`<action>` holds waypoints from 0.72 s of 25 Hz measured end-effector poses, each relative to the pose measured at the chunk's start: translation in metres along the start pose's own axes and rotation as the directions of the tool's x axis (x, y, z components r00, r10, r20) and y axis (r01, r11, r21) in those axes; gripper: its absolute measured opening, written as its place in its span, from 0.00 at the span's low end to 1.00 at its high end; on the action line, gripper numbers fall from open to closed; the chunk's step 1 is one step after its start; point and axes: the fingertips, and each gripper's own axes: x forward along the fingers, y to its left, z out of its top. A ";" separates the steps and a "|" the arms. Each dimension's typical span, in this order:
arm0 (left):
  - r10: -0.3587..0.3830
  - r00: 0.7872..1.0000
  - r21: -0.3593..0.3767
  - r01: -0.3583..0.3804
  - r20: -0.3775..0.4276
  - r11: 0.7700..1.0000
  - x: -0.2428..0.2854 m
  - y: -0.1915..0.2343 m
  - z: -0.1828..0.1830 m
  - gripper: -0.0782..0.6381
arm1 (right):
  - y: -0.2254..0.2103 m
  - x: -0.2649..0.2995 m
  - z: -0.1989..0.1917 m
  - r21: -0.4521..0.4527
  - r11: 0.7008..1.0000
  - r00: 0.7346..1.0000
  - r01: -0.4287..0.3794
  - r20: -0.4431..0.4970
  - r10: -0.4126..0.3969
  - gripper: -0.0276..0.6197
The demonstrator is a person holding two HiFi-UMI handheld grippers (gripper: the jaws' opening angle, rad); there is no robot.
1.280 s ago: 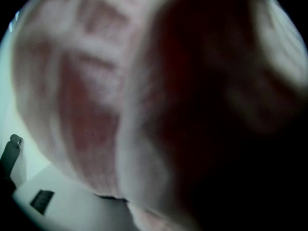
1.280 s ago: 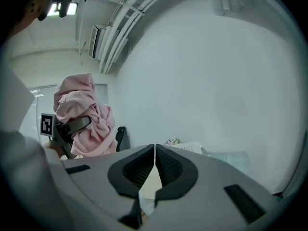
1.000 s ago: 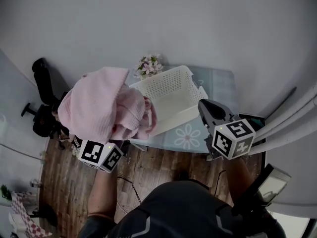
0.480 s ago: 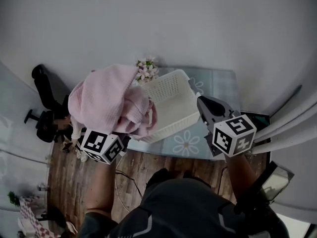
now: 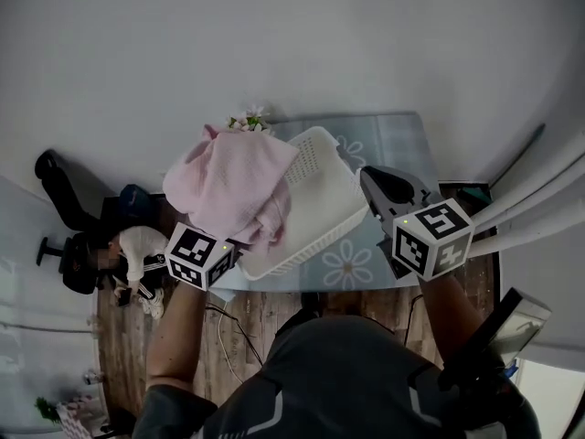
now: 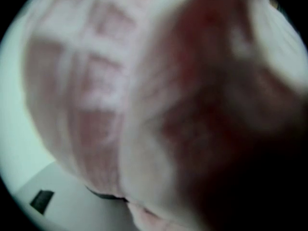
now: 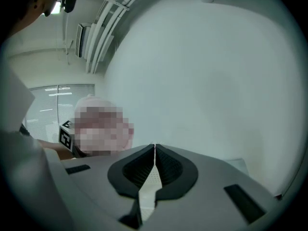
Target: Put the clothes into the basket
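Note:
A bundle of pink knitted clothes (image 5: 233, 186) hangs lifted over the left end of the white perforated basket (image 5: 352, 210). My left gripper (image 5: 239, 238) is shut on it from below, its jaws buried in the cloth. In the left gripper view the pink clothes (image 6: 144, 105) fill nearly the whole picture and hide the jaws. The basket stands tilted on the pale blue table (image 5: 402, 144). My right gripper (image 5: 370, 176) hovers just right of the basket, shut and holding nothing. In the right gripper view the right gripper (image 7: 154, 146) faces a bare wall with its pads together.
A small bunch of flowers (image 5: 247, 122) stands at the table's back left corner. A person (image 5: 137, 254) crouches on the wooden floor at the left, near a black chair (image 5: 55, 190). Curtains (image 5: 539, 208) hang at the right.
My left gripper has carried the pink clothes to the right and further over the basket's left end. The right gripper has stayed almost where it was.

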 end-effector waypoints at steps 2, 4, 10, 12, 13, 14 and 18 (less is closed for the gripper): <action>-0.049 0.999 0.006 0.050 -0.018 0.999 0.017 0.001 -0.007 0.66 | -0.003 0.005 -0.001 0.004 1.000 1.000 0.020 -0.004 -0.020 0.07; -0.103 0.993 0.008 0.104 -0.051 0.995 0.033 0.000 -0.016 0.66 | -0.007 0.010 -0.002 0.009 0.999 0.999 0.046 -0.015 -0.046 0.07; -0.261 0.949 -0.009 0.264 -0.177 0.965 0.074 -0.012 -0.047 0.66 | -0.025 0.008 0.002 0.023 0.990 0.990 0.140 -0.010 -0.140 0.07; -0.304 0.926 -0.022 0.307 -0.226 0.952 0.088 -0.020 -0.063 0.66 | -0.033 0.005 0.002 0.032 0.985 0.986 0.168 -0.006 -0.168 0.07; -0.325 0.912 -0.030 0.329 -0.251 0.944 0.094 -0.024 -0.072 0.66 | -0.036 0.003 0.002 0.036 0.983 0.983 0.182 -0.004 -0.182 0.07; -0.348 0.896 -0.041 0.351 -0.275 0.936 0.099 -0.029 -0.081 0.66 | -0.039 0.001 0.002 0.040 0.980 0.981 0.196 -0.003 -0.196 0.07; -0.424 0.829 -0.105 0.416 -0.364 0.903 0.115 -0.044 -0.117 0.65 | -0.049 -0.009 -0.001 0.056 0.967 0.969 0.247 -0.006 -0.247 0.07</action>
